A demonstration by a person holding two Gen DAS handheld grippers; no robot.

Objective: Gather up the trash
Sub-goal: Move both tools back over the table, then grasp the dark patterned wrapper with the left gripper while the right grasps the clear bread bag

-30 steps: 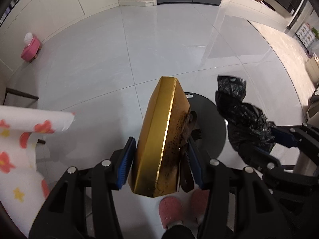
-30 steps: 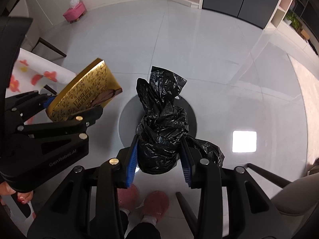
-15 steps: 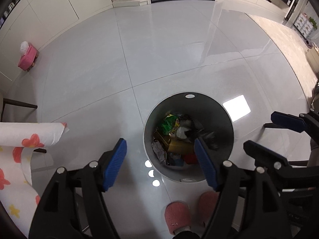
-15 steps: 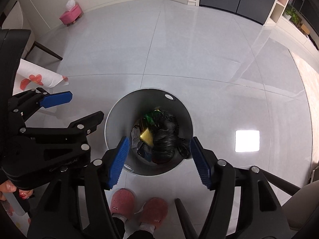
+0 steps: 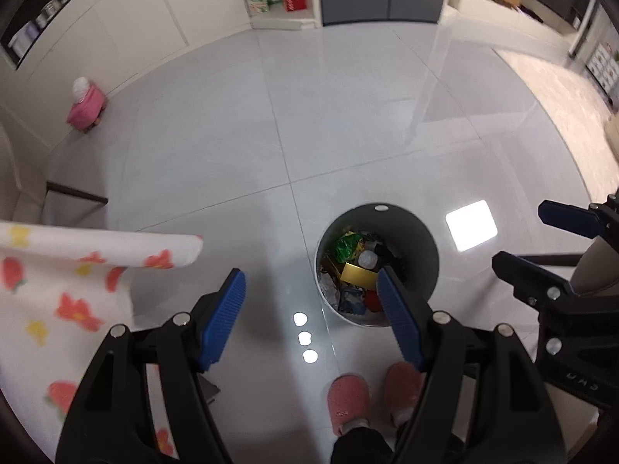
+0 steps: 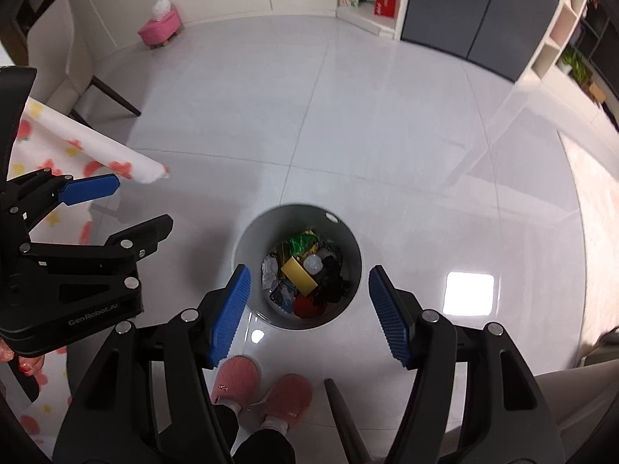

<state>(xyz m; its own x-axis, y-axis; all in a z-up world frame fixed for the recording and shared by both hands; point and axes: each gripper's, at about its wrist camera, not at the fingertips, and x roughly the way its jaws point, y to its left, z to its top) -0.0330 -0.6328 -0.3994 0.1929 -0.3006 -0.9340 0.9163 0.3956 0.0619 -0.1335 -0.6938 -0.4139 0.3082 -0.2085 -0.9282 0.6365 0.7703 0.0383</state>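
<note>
A round grey trash bin (image 5: 425,239) stands on the floor below me, holding mixed trash. A gold box (image 5: 358,274) lies on top of the pile, and a black trash bag (image 6: 330,274) sits beside the gold box (image 6: 298,272). My left gripper (image 5: 309,274) hangs high over the floor just left of the bin, open, with nothing between its blue pads. My right gripper (image 6: 308,270) is open and empty straight above the bin (image 6: 251,243). Each gripper shows at the edge of the other's view: the right gripper (image 5: 518,232) and the left gripper (image 6: 143,204).
A table with a flowered cloth (image 5: 77,270) juts in at the left, a chair (image 6: 65,58) behind it. A person's pink slippers (image 5: 348,398) stand just before the bin. A pink tissue box (image 5: 86,110) sits by the far wall; another chair's seat (image 6: 580,386) is at the right.
The left gripper let go of the gold box and the right one of the black bag; both now lie in the bin. Both grippers opened and rose away from it.
</note>
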